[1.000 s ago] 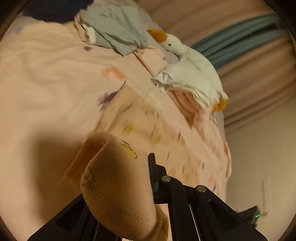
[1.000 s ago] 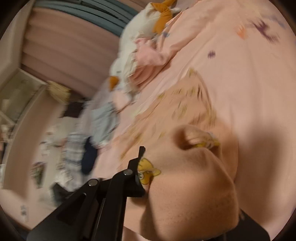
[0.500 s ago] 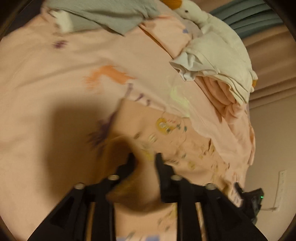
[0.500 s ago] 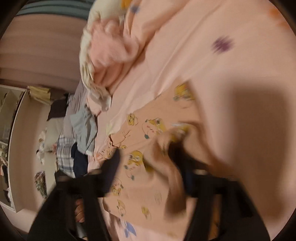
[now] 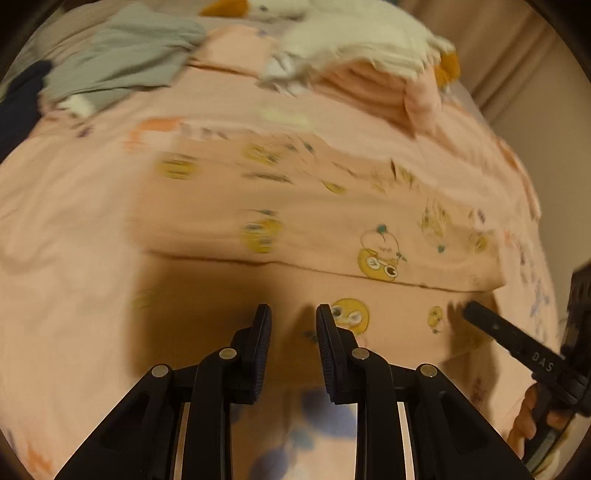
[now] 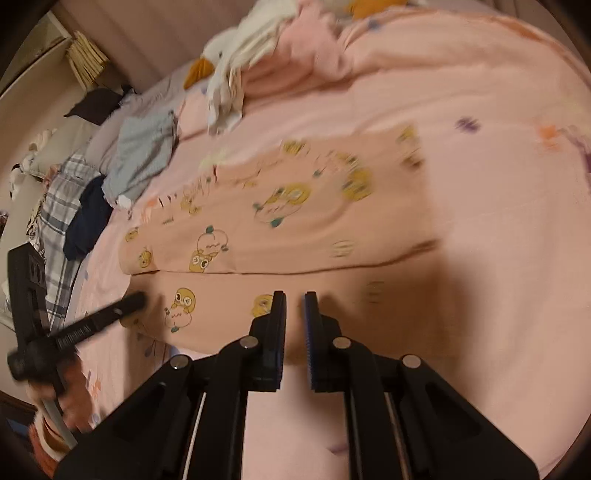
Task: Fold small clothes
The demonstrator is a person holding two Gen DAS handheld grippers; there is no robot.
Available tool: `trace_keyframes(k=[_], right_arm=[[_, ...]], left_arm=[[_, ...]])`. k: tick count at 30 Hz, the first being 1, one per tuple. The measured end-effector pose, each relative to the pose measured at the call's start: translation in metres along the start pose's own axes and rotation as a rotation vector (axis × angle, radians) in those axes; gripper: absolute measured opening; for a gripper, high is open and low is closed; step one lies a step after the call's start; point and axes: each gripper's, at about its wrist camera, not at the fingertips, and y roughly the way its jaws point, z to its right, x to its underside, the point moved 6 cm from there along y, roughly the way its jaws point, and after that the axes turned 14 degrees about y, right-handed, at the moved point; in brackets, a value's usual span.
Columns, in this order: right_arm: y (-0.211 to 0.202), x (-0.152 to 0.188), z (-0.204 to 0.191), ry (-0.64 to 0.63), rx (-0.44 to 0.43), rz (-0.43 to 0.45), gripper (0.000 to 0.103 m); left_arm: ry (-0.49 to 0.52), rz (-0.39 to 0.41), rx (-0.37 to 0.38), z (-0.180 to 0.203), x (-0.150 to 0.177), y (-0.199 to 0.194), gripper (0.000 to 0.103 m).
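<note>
A peach garment with yellow cartoon prints (image 5: pixel 314 221) lies folded on the pink bedsheet (image 5: pixel 66 229), its upper layer ending in a straight edge across the middle. It also shows in the right wrist view (image 6: pixel 277 221). My left gripper (image 5: pixel 293 314) is open and empty, hovering just above the garment's near layer. My right gripper (image 6: pixel 294 299) is slightly open and empty, also just above the near layer. The right gripper shows at the right edge of the left wrist view (image 5: pixel 517 343), and the left gripper shows at the left of the right wrist view (image 6: pixel 85 325).
A grey garment (image 5: pixel 122 66) and a dark one (image 5: pixel 18 107) lie at the far left. A white plush duck (image 5: pixel 354 33) sits on folded pink and white clothes (image 5: pixel 376 85) at the back. In the right wrist view a plaid cloth (image 6: pixel 59 206) lies at the left.
Both grippers held the garment's edge a second ago, carried it over and let go. The garment now lies folded, and both grippers are empty with jaws apart.
</note>
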Motion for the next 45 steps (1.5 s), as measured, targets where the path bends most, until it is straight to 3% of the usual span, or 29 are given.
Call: trace_keyframes(k=[2, 4, 6, 8, 9, 11, 13, 14, 15, 16, 17, 18, 19, 21, 25, 30, 32, 35, 38, 41, 45], right_arm=[[0.026, -0.011, 0.002, 0.016, 0.059, -0.006, 0.008], [0.036, -0.021, 0.001, 0.061, 0.058, -0.021, 0.006], [0.037, -0.055, -0.006, 0.065, 0.043, 0.04, 0.007], [0.036, -0.089, -0.014, 0.031, 0.101, 0.145, 0.005], [0.038, -0.113, -0.013, 0.014, 0.178, 0.226, 0.006], [0.042, -0.145, 0.003, 0.054, 0.305, 0.268, 0.011], [0.033, -0.15, 0.02, 0.154, 0.271, 0.244, 0.012], [0.021, -0.147, 0.03, 0.208, 0.176, 0.228, 0.012], [0.004, -0.14, 0.043, 0.268, 0.051, 0.205, 0.025], [-0.009, -0.133, 0.055, 0.302, -0.006, 0.182, 0.036], [-0.015, -0.126, 0.06, 0.32, -0.027, 0.171, 0.065], [-0.03, -0.115, 0.074, 0.357, -0.043, 0.169, 0.086], [-0.045, -0.102, 0.089, 0.404, -0.037, 0.183, 0.09], [-0.059, -0.08, 0.098, 0.441, -0.016, 0.184, 0.09], [-0.072, -0.027, 0.096, 0.463, -0.052, 0.093, 0.09], [-0.048, 0.045, 0.077, 0.538, -0.188, -0.081, 0.09], [-0.039, 0.06, 0.064, 0.513, -0.199, -0.101, 0.089], [-0.024, 0.064, 0.046, 0.52, -0.228, -0.082, 0.089], [-0.006, 0.055, 0.03, 0.53, -0.284, -0.042, 0.089], [0.009, 0.039, 0.025, 0.553, -0.299, 0.019, 0.089], [0.018, 0.01, 0.021, 0.551, -0.323, 0.098, 0.089]], left_arm=[[0.01, -0.028, -0.05, -0.003, -0.01, 0.019, 0.025], [-0.03, 0.03, -0.055, -0.017, -0.033, 0.016, 0.025], [-0.055, 0.092, -0.087, -0.034, -0.063, 0.008, 0.025], [-0.074, 0.188, -0.265, -0.068, -0.106, 0.0, 0.025], [-0.08, 0.206, -0.35, -0.082, -0.117, -0.003, 0.025], [-0.099, 0.2, -0.547, -0.118, -0.133, -0.015, 0.025], [-0.112, 0.199, -0.567, -0.137, -0.127, -0.028, 0.025], [-0.119, 0.214, -0.524, -0.148, -0.115, -0.039, 0.025], [-0.132, 0.217, -0.483, -0.154, -0.103, -0.046, 0.026], [-0.158, 0.21, -0.427, -0.159, -0.09, -0.05, 0.028], [-0.21, 0.193, -0.332, -0.165, -0.068, -0.055, 0.029], [-0.252, 0.176, -0.261, -0.165, -0.054, -0.057, 0.035], [-0.296, 0.15, -0.181, -0.165, -0.038, -0.059, 0.044], [-0.377, 0.089, -0.022, -0.153, -0.003, -0.061, 0.048], [-0.392, 0.024, 0.114, -0.114, 0.052, -0.065, 0.048], [-0.366, 0.021, 0.305, -0.053, 0.078, -0.057, 0.049], [-0.311, 0.021, 0.283, -0.035, 0.074, -0.05, 0.049], [-0.305, 0.102, 0.25, -0.025, 0.06, -0.041, 0.049], [-0.383, 0.165, 0.264, -0.033, 0.041, -0.02, 0.051], [-0.529, 0.23, 0.309, -0.046, 0.026, 0.006, 0.055], [-0.584, 0.32, 0.331, -0.044, 0.001, 0.014, 0.083]])
